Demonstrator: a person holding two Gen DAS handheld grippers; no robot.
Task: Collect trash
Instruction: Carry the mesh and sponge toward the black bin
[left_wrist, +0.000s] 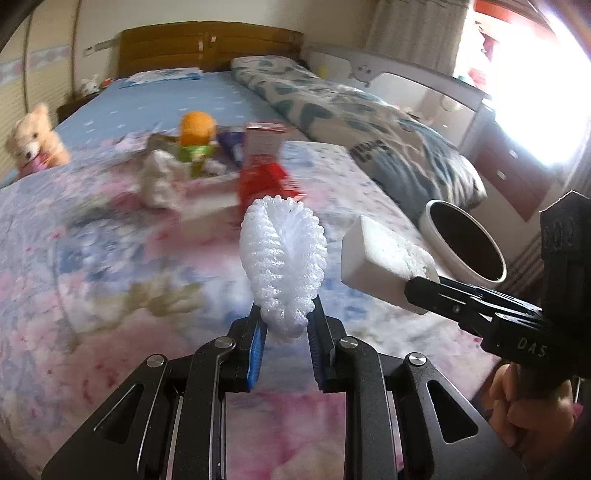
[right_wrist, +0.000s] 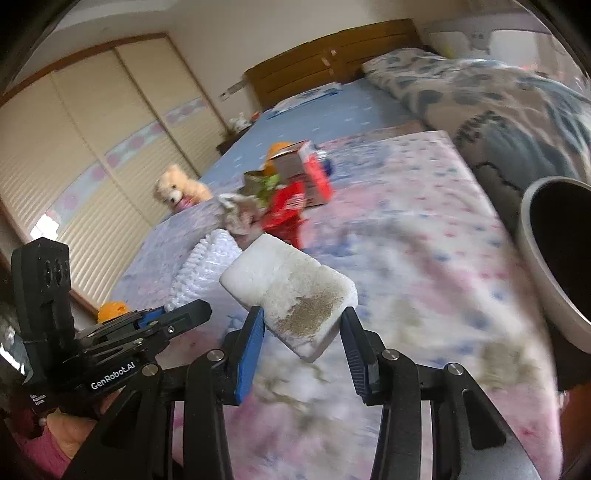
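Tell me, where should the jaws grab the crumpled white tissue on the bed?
Probably pinch the crumpled white tissue across its raised top folds, coming down from above. It sits as a soft bunched heap on the bed, with boxes close beside it, so the sides look crowded.

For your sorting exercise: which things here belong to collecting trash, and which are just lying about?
Job:
left gripper holding foam net
right gripper holding foam block
bin
red wrapper
crumpled tissue
carton

Lying about:
teddy bear
orange toy
quilt
headboard
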